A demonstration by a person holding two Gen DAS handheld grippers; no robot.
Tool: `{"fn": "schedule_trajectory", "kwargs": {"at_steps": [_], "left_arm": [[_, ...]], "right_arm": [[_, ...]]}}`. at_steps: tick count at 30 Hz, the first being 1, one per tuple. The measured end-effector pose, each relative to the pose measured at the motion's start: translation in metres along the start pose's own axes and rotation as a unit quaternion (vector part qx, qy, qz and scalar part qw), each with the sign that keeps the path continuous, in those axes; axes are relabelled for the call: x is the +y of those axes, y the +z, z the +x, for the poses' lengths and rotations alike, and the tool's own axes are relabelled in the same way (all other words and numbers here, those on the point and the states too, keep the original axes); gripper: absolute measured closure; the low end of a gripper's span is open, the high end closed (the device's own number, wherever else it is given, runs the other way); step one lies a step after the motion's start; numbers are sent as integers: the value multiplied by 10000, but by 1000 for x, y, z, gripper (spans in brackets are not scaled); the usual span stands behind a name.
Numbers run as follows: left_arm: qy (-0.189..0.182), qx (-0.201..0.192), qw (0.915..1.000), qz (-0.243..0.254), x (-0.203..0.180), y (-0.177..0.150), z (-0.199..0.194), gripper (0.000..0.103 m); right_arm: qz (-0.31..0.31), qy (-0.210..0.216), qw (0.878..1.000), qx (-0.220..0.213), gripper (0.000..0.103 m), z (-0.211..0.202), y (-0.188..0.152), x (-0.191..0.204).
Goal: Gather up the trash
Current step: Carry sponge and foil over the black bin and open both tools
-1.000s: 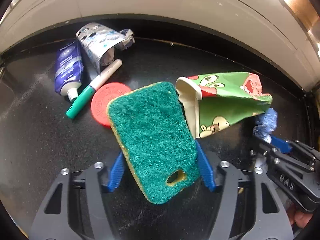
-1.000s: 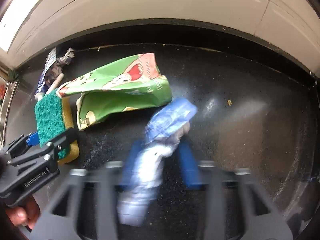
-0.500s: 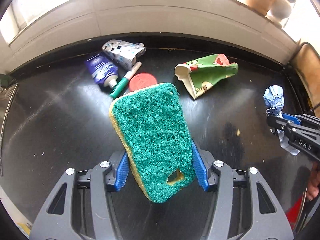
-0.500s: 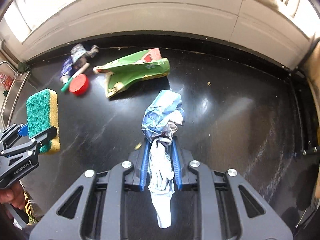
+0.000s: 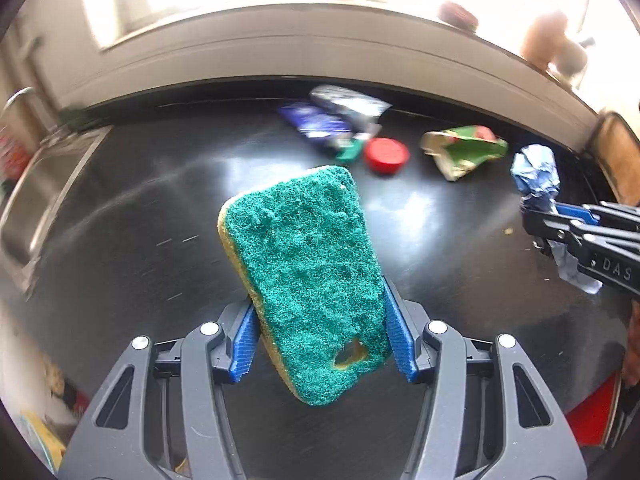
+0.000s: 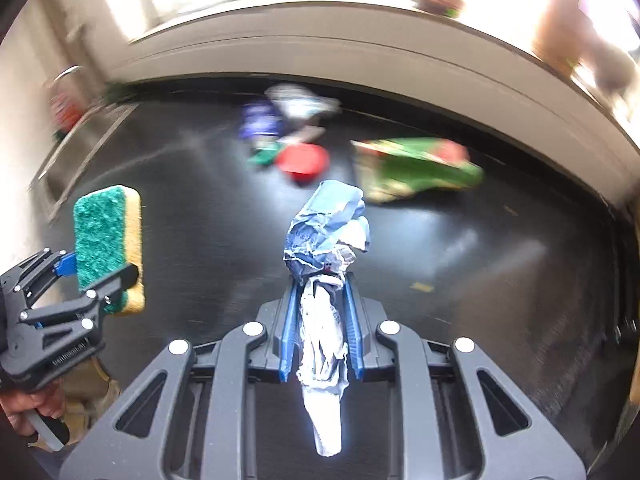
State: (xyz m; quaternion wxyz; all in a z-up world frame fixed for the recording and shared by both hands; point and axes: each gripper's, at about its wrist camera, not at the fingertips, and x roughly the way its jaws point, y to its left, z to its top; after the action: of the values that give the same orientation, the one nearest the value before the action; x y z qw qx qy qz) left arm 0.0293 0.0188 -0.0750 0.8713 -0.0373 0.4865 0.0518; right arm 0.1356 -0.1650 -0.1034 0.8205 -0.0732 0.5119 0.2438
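Observation:
My left gripper [image 5: 318, 334] is shut on a green and yellow sponge [image 5: 304, 276] and holds it well above the black countertop [image 5: 140, 220]. It also shows in the right wrist view [image 6: 108, 248]. My right gripper [image 6: 320, 320] is shut on a crumpled blue and white wrapper [image 6: 326, 240], also lifted; the wrapper shows at the right of the left wrist view [image 5: 536, 172]. On the counter at the back lie a green crushed carton [image 5: 464, 150], a red lid [image 5: 386, 154], a green marker [image 5: 348, 152], a blue tube [image 5: 316, 124] and a silver wrapper [image 5: 348, 102].
A steel sink [image 5: 36, 200] is set in the counter at the left. A pale wall ledge [image 5: 320, 48] runs along the back. A wooden board [image 5: 618, 156] stands at the far right. A red object [image 5: 592, 412] shows at the lower right edge.
Both grippers have lifted and pulled back from the counter with the sponge and the wrapper held. The trash left on the counter looks smaller and farther away.

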Motion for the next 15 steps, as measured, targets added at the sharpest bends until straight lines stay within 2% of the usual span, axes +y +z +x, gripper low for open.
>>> {"fn": "schedule_trajectory", "kwargs": {"at_steps": [4, 6, 8, 10, 11, 15], "left_arm": [[561, -81, 9966, -592, 72, -43, -34, 49], [837, -64, 9923, -905, 104, -67, -47, 49], [1124, 0, 9843, -1364, 145, -103, -62, 49], [1302, 58, 9750, -1798, 178, -136, -74, 49], [1376, 101, 9698, -2011, 193, -153, -78, 49], [1614, 284, 9476, -2742, 244, -216, -90, 48]], "right_arm": [[-857, 653, 9942, 39, 80, 3, 7, 93], [-1380, 1029, 9850, 115, 80, 5, 5, 150], [-1872, 1398, 9721, 210, 80, 5, -1, 208], [-2382, 1834, 9532, 334, 80, 4, -12, 271], [-2680, 2098, 9393, 447, 80, 4, -21, 308], [-3362, 2703, 8976, 902, 80, 9, -57, 408]]}}
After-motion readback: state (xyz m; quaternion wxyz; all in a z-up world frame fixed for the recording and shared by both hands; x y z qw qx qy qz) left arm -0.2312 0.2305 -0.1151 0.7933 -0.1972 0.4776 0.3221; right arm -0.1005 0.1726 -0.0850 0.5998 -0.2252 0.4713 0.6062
